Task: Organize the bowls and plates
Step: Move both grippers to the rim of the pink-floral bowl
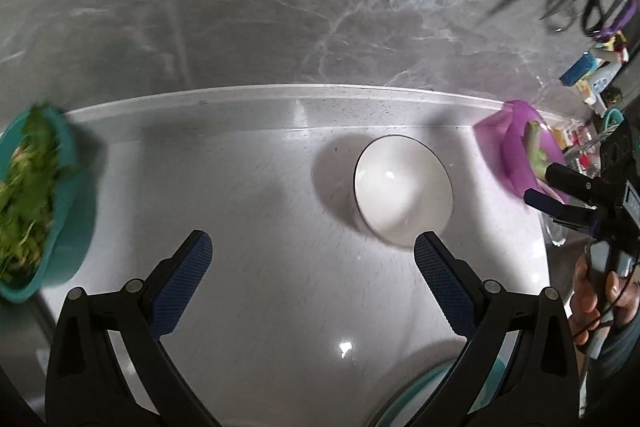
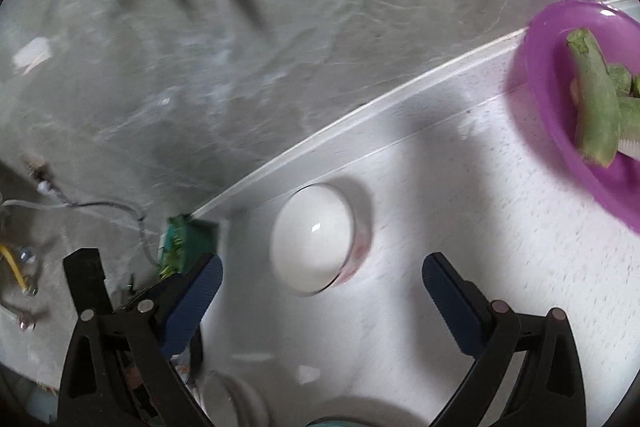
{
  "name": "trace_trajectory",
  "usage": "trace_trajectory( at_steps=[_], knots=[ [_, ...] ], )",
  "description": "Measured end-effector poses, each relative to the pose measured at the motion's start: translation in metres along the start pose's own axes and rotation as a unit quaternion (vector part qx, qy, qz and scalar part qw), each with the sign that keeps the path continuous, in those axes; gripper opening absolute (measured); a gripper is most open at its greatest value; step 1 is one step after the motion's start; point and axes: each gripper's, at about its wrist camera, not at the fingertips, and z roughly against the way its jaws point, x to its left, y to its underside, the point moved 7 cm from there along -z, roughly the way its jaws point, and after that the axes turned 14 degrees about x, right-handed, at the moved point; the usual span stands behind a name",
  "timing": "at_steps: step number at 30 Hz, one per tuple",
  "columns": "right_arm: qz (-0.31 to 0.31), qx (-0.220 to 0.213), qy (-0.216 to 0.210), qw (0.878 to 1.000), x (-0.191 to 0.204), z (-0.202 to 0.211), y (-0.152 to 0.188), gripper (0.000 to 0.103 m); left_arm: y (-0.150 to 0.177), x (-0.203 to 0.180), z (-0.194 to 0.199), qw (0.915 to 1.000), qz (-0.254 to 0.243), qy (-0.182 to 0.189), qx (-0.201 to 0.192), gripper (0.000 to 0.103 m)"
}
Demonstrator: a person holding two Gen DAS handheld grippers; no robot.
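White table (image 1: 280,307), pale speckled top, raised rim along far edge; grey marbled floor (image 1: 240,7) beyond. White bowl (image 1: 403,189): upright, empty, thin dark rim, at 1 o'clock from left gripper (image 1: 312,247), just ahead of its right finger, not touched. Left gripper: jaws spread wide, blue pads (image 1: 188,267) bare, nothing between. Teal bowl (image 1: 60,207): at 9 o'clock in left view, at table's left edge, heaped with leafy greens (image 1: 28,187), blurred. Purple bowl (image 1: 520,155): at 3 o'clock in left view, near far rim, holding green stalks (image 1: 536,147). Right gripper (image 1: 540,187): seen from left view at 3 o'clock, fingertips in front of purple bowl; contact with it not discernible. Hand (image 1: 596,303) on right gripper's handle, at 4 o'clock. Clutter of small boxes (image 1: 588,67) on floor at 2 o'clock, blurred. Right view: right gripper (image 2: 320,275), jaws set fully apart, pads empty. White bowl (image 2: 314,235) at 12 o'clock, just ahead of gap between the fingers, clear of both. Purple bowl (image 2: 560,75) at 2 o'clock, well apart from white bowl, green stalks (image 2: 596,99) inside. Teal bowl (image 2: 192,239) with greens at 10 o'clock, at table's corner, partly hidden behind left finger. Teal rim (image 1: 416,395) at 6 o'clock in left view, under the gripper, mostly hidden. Cable (image 2: 100,205) on floor at 9 o'clock in right view.
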Motion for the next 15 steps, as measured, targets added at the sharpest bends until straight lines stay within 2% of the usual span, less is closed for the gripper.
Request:
trace_trajectory(
  at_steps=[5,15],
  knots=[
    [0.005,0.032,0.033,0.999,-0.011,-0.032,-0.019,0.095,-0.027,-0.005,-0.047,0.9995,-0.001,-0.006,0.032,0.103],
    [0.031,0.096,0.062,0.993,-0.017,-0.094,-0.018,0.067,-0.037,-0.006,-0.103,0.9985,0.006,-0.001,0.054,0.100]
  ],
)
